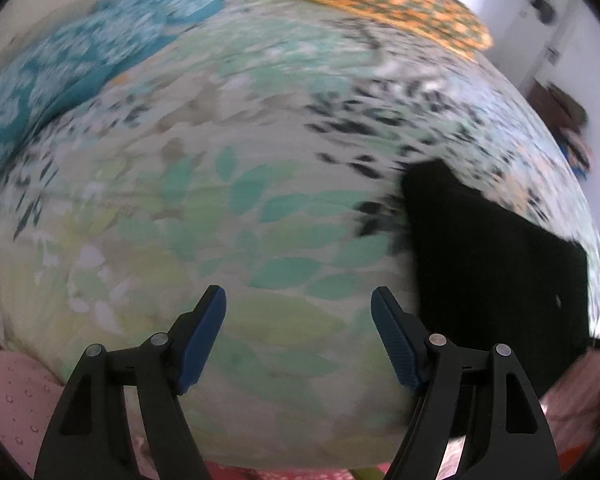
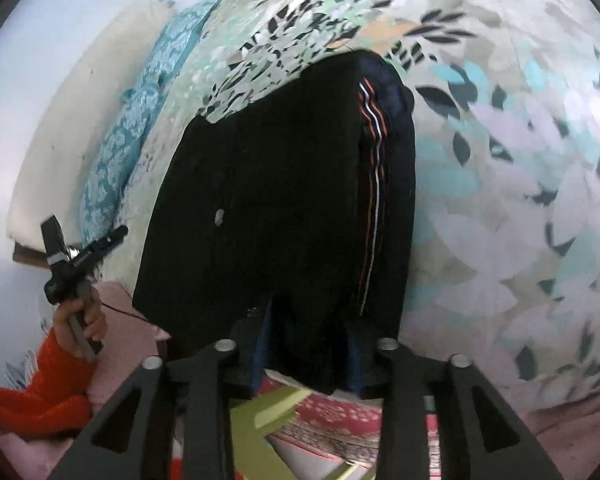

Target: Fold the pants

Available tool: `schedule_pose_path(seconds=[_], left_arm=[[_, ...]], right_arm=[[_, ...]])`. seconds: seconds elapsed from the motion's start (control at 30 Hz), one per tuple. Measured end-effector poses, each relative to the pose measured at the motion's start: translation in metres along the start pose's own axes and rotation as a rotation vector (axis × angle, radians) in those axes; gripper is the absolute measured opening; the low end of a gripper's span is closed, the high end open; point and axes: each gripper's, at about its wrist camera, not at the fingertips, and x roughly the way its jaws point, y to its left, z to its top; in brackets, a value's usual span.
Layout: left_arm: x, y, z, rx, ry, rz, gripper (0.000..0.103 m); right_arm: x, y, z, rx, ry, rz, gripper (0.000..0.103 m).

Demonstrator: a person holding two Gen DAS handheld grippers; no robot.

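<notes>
Honestly, no brand, label or readable writing shows anywhere on the black pants [image 2: 268, 208]; the only marks I can make out are thin orange and white stripes [image 2: 374, 184] running down one side and a small pale dot on the cloth. No container turns up in either view. The pants lie folded into a compact block on the leaf-printed bedsheet [image 1: 228, 208], with their near edge hanging over the side of the bed toward me. My right gripper [image 2: 308, 354] has its 2 blue pads on either side of that near edge; the cloth sits between them, but I cannot tell whether they press on it. My left gripper [image 1: 298, 300] hovers over bare sheet with its fingers spread wide and nothing between them, and the pants sit just beside its right finger in that view. From the right wrist camera I see my left hand [image 2: 82, 320] in a red sleeve [image 2: 40, 388] holding that gripper out past the bed's edge. At the head of the bed lie a teal patterned pillow [image 1: 80, 60] and an orange patterned pillow [image 1: 384, 0].
</notes>
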Motion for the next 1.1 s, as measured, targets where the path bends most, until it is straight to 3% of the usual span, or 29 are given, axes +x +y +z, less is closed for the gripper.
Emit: schedule_pose_path(seconds=[0.03,0.07,0.13,0.23,0.3,0.33,0.4,0.43,0.53,0.7,0.87,0.97,1.03,1.1], left_arm=[[-0.003,-0.009,-0.001,0.03,-0.007,-0.008,0.081],[-0.006,-0.021,-0.002,0.066,-0.017,-0.015,0.083],[-0.011,-0.049,-0.006,0.152,-0.041,-0.039,0.086],[-0.007,-0.084,-0.015,0.259,-0.037,-0.066,0.087],[0.0,-0.104,-0.026,0.334,-0.012,-0.077,0.087],[0.006,-0.114,-0.033,0.381,0.005,-0.076,0.087],[0.018,-0.123,-0.047,0.456,0.041,-0.052,0.087],[0.021,-0.124,-0.051,0.466,0.053,-0.054,0.087],[0.019,-0.121,-0.051,0.436,0.065,-0.091,0.088],[0.009,-0.116,-0.048,0.397,0.065,-0.101,0.088],[-0.002,-0.114,-0.039,0.353,0.04,-0.131,0.088],[0.003,-0.119,-0.04,0.363,0.054,-0.138,0.089],[0.014,-0.123,-0.046,0.391,0.099,-0.114,0.088],[0.02,-0.123,-0.051,0.397,0.126,-0.113,0.089]], right_arm=[[-0.008,0.004,0.003,-0.037,-0.024,-0.058,0.059],[-0.019,0.009,0.008,-0.075,-0.055,-0.109,0.059],[-0.04,0.02,0.022,-0.124,-0.127,-0.129,0.059],[-0.051,0.036,0.048,-0.13,-0.202,-0.001,0.059],[-0.035,0.04,0.065,-0.105,-0.206,0.083,0.059],[-0.019,0.041,0.073,-0.086,-0.181,0.058,0.058],[0.021,0.019,0.085,-0.038,-0.096,-0.105,0.053],[0.037,0.015,0.088,-0.027,-0.077,-0.143,0.043],[0.04,0.002,0.087,0.002,-0.116,-0.119,0.043],[-0.014,0.029,0.068,-0.054,-0.178,-0.112,0.046],[-0.037,0.064,0.02,-0.183,-0.076,-0.043,0.046],[-0.016,0.073,-0.01,-0.264,0.008,-0.102,0.046],[0.01,0.056,-0.027,-0.23,0.08,-0.179,0.047],[0.015,0.047,-0.032,-0.186,0.067,-0.178,0.047]])
